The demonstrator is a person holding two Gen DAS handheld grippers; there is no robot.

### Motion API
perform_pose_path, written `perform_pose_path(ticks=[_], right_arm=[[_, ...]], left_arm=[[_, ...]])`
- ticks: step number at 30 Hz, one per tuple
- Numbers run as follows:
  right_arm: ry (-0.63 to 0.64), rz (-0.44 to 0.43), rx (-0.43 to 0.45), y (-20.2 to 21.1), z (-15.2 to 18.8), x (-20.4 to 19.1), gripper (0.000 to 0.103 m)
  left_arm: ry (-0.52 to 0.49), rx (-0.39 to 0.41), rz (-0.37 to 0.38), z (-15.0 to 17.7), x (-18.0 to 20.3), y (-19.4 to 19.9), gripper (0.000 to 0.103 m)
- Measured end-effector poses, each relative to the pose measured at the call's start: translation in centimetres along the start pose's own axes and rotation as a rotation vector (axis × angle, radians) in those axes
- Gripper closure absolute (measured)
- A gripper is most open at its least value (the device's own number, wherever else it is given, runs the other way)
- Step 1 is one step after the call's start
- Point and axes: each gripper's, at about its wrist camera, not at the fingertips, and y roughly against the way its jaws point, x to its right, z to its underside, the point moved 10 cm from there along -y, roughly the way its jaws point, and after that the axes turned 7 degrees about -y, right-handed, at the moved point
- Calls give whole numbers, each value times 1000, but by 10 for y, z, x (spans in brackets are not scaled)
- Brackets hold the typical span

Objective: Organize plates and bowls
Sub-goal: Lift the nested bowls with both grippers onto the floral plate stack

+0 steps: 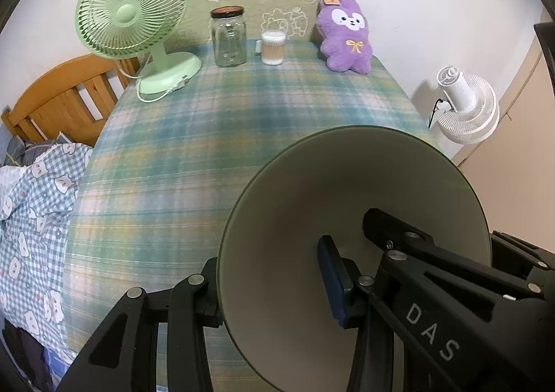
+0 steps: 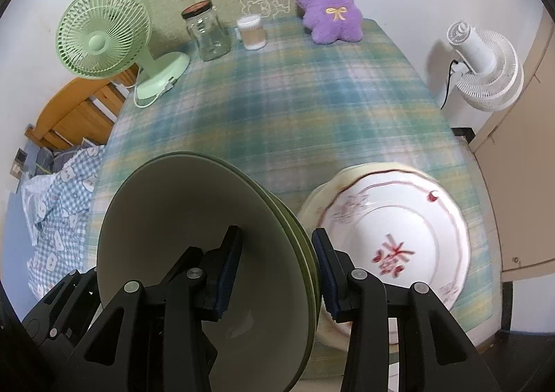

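A stack of nested olive-green bowls (image 1: 312, 190) (image 2: 180, 211) is held off the plaid tablecloth between both grippers. My left gripper (image 1: 274, 288) is shut on the bowls' left rim, one finger outside and its blue pad (image 1: 331, 281) inside. My right gripper (image 2: 277, 270) is shut on the right rim, with one pad inside the bowl and the other pad (image 2: 324, 274) outside. In the left wrist view the right gripper (image 1: 399, 236) reaches into the bowl. White plates with a red pattern (image 2: 392, 218) lie stacked on the table to the right of the bowls.
At the table's far edge stand a green desk fan (image 1: 131, 17), a glass jar (image 1: 229, 38), a cotton-swab cup (image 1: 273, 47) and a purple plush toy (image 1: 345, 34). A bed with checked bedding (image 1: 31, 201) lies on the left, a white fan (image 1: 464, 104) on the right.
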Motion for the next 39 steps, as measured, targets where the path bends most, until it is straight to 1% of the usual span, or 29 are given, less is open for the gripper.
perform_pose_path(ticks=[10,18,28,30,39], right_arm=[[-5,16,-21,1,-15,59,58],[-10,34,-62,-11,-20,101,58],[7,36,-140,-33,-12,130,58],[5,26,-140,-34,-13,132,58],[21,3,-152,-37,-15,135,57]], left_arm=[[0,-21,11,-13,56,-14,59],[9,-63,25,-17,93,-35,59],[50,-135,20,-3,119,-58,59],[39,-120,0,-5,123,-58,59],[41,-116,-17,-9,126,-60,59]])
